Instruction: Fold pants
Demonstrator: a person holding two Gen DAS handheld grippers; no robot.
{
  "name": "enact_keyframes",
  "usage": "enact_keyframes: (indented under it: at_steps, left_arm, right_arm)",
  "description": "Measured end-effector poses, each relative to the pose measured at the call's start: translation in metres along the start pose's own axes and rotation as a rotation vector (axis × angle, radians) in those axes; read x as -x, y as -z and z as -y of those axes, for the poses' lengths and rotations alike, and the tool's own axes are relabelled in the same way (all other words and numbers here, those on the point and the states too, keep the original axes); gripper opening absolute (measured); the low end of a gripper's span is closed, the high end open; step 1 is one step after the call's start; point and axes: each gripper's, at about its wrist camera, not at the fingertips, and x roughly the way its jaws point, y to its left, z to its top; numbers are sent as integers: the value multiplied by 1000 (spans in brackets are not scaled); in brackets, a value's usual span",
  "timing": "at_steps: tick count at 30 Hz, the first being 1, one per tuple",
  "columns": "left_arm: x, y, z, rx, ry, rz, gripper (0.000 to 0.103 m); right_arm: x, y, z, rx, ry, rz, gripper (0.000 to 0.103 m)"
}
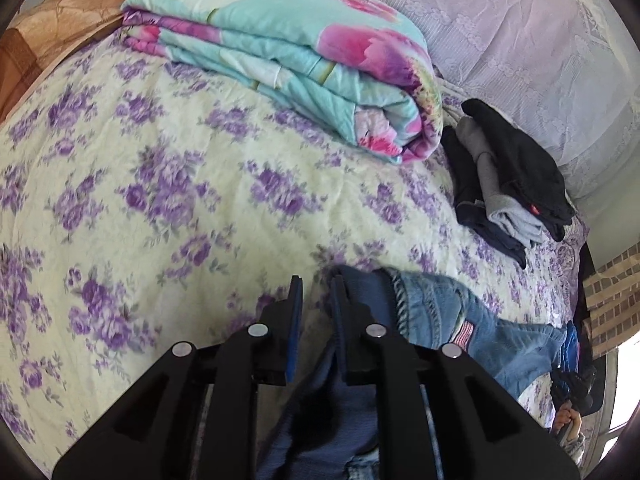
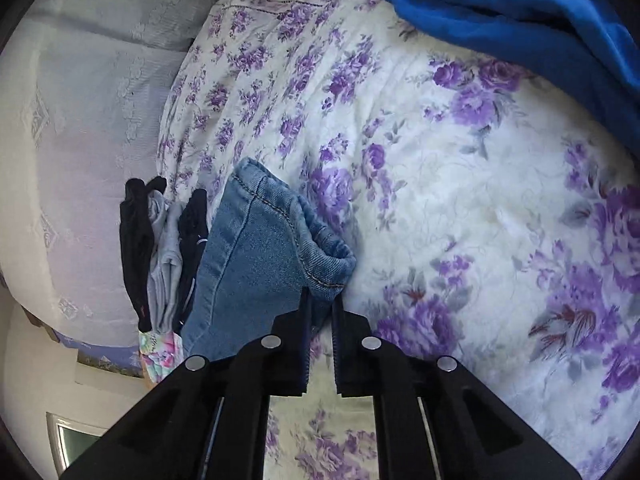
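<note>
Both tongs grip the jeans (image 2: 256, 256): right tongs (image 2: 320, 300) pinch a hem at 6 o'clock; left tongs (image 1: 316, 292) hold denim between slightly parted fingers. Jeans hang over the flowered bed (image 1: 160, 184), folded clothes (image 1: 508, 184) at 3 o'clock.

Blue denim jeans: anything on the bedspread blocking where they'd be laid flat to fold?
Nothing visible. The blue denim jeans hang from both grippers (left gripper, right gripper) over a bare stretch of purple-flowered bedspread. The folded floral quilt, the stack of dark folded clothes and the blue blanket lie off at its edges.
</note>
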Motion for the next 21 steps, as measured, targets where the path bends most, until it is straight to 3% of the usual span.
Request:
enact_keyframes:
  at_steps: [1,2,3,4,7,12,16,19,20,21]
  left_arm:
    - [-3,-3,0,-1,-3,-5,32]
    - [-8,-6,0,-1,-18,-19,55]
    - [-12,-8,-3,12,-51,-12,64]
    - [-15,-10,-7,31,-52,-5,66]
    - [-19,-11,-21,100,70,-23,66]
    - [2,-8,-31,131,213,45,66]
    - [-9,-4,-9,17,180,-16,67]
    - [-32,6,17,-109,227,-132,66]
    - [-39,10,22,-129,221,-154,61]
    - [-42,12,24,-132,199,-158,44]
  right_arm:
    - [3,1,0,-4,-1,1,12]
    - [7,2,-1,0,1,3,12]
    - [11,4,-3,11,5,2,13]
    - [17,6,-5,23,6,0,13]
    - [39,19,-7,53,1,5,14]
    - [85,45,-3,97,17,37,41]
    - [110,62,4,112,32,46,44]
    - [130,73,12,117,47,63,46]
    - [136,76,16,116,56,69,51]
    - [142,78,20,113,75,74,54]
